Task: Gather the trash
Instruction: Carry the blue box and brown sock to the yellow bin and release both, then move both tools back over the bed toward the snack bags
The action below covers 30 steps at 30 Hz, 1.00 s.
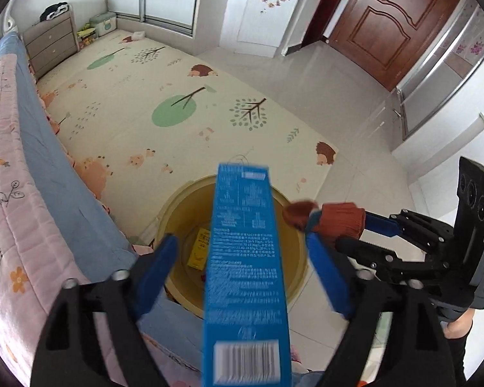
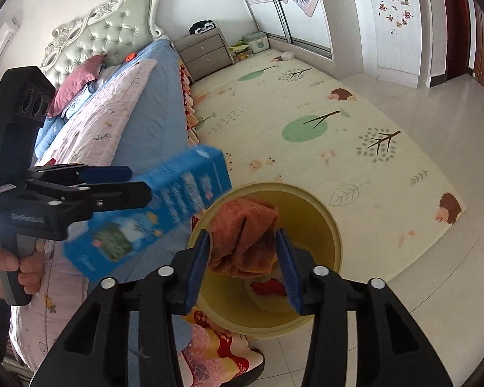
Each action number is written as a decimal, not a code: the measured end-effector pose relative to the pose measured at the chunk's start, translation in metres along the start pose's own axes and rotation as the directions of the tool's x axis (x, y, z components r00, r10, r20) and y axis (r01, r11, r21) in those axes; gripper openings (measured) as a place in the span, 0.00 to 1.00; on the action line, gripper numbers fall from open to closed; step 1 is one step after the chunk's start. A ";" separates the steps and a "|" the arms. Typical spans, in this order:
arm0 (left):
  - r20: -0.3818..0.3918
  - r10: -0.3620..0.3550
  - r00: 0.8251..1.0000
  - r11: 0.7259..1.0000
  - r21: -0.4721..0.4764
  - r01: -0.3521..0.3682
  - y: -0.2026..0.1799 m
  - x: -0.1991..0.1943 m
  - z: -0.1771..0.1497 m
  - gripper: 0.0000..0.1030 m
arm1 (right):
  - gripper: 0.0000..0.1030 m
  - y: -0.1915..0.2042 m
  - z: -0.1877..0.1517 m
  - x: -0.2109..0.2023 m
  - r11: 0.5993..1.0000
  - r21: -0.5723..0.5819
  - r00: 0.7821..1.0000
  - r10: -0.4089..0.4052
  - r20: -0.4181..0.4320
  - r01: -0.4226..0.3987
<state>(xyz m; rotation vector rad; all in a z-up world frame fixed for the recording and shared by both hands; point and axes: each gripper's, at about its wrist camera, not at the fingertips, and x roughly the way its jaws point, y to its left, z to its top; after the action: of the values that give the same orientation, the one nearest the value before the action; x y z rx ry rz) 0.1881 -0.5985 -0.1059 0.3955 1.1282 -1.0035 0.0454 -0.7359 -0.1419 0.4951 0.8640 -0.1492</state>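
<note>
Now the left gripper (image 1: 242,251) is spread wide, its blue fingers (image 1: 158,261) clear of the blue carton (image 1: 245,258) between them — the carton hangs blurred over the yellow bin (image 1: 298,258). Beside it, the right gripper (image 2: 242,261) stands partly spread around an orange cloth (image 2: 242,242) — touching its left finger, above the same bin.

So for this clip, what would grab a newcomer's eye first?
A long blue carton, blurred, sits between the wide-open fingers of the left gripper, right above a yellow bin on the floor beside the bed. Next to it, the right gripper has a rust-orange cloth between its fingers over the same bin. Whether its pads press the cloth is unclear.
</note>
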 end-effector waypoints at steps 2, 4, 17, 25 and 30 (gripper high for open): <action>0.008 -0.003 1.000 1.000 -0.009 0.003 0.002 -0.002 -0.001 0.90 | 0.53 -0.001 -0.001 0.000 1.000 0.005 1.000 -0.003 0.005 0.003; 0.009 0.014 1.000 1.000 0.008 -0.014 0.004 -0.004 -0.004 0.90 | 0.53 -0.003 -0.004 -0.002 1.000 0.014 1.000 0.005 0.004 -0.005; 0.082 0.071 0.994 0.994 0.083 -0.078 -0.006 -0.043 -0.023 0.90 | 0.53 0.013 -0.003 -0.033 1.000 -0.012 0.999 0.010 0.040 -0.009; 0.155 0.147 0.977 0.986 0.059 -0.158 0.022 -0.101 -0.059 0.90 | 0.53 0.055 0.001 -0.055 0.996 -0.074 0.996 0.053 0.074 -0.047; 0.183 0.203 0.962 0.978 0.006 -0.207 0.055 -0.142 -0.087 0.90 | 0.53 0.097 0.006 -0.060 0.986 -0.131 0.991 0.113 0.078 -0.102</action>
<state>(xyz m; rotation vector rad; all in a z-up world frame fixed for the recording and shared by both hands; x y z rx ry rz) 0.1744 -0.4419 -0.0283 0.4230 0.8912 -0.8536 0.0421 -0.6577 -0.0588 0.4121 0.7565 -0.0158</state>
